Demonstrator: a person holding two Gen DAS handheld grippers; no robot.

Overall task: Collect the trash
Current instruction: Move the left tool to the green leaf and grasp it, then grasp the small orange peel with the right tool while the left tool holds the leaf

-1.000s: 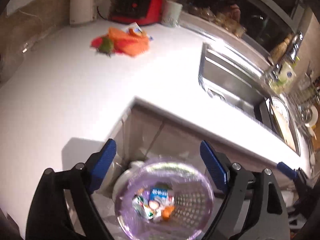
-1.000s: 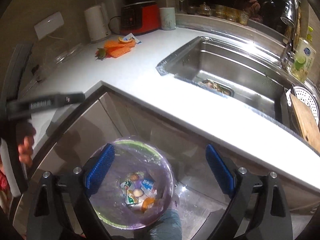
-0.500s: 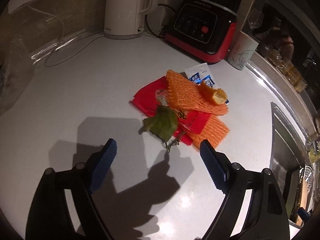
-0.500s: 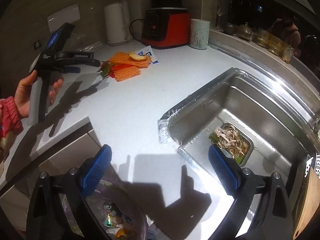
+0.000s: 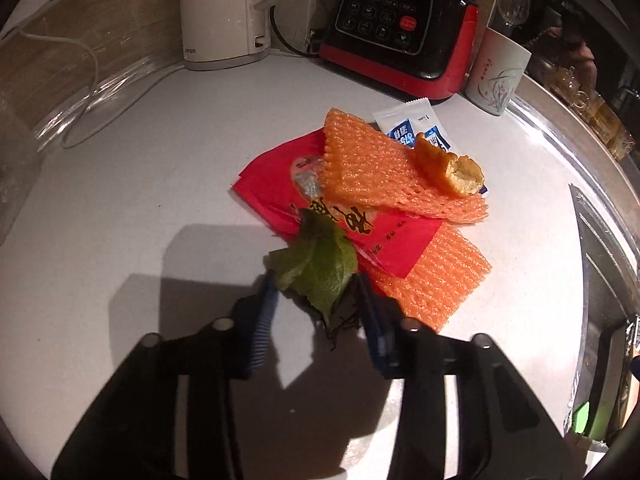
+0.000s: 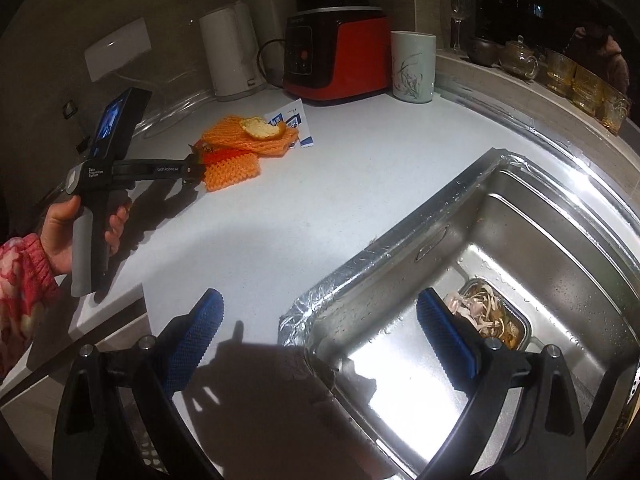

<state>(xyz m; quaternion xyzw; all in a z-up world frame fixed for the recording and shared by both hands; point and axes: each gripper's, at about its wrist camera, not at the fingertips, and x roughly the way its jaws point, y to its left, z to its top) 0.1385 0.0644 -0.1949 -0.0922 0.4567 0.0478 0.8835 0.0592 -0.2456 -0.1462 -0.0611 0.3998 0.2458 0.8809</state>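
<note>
The left gripper stands narrowed around the green leaf without clearly pinching it; the leaf lies on the white countertop, overlapping the red wrapper; close low on the leaf alone (the wrapper edge sits just beside the right pad); its long axis seems to run toward the camera, tip nearest. The right gripper hangs wide open and empty over the sink edge.

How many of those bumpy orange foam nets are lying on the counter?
2. One orange foam mesh net lies on top of the red plastic wrapper, with a piece of orange peel on it. The other orange foam net pokes out from under the wrapper, nearer the sink. More may be hidden underneath.
</note>
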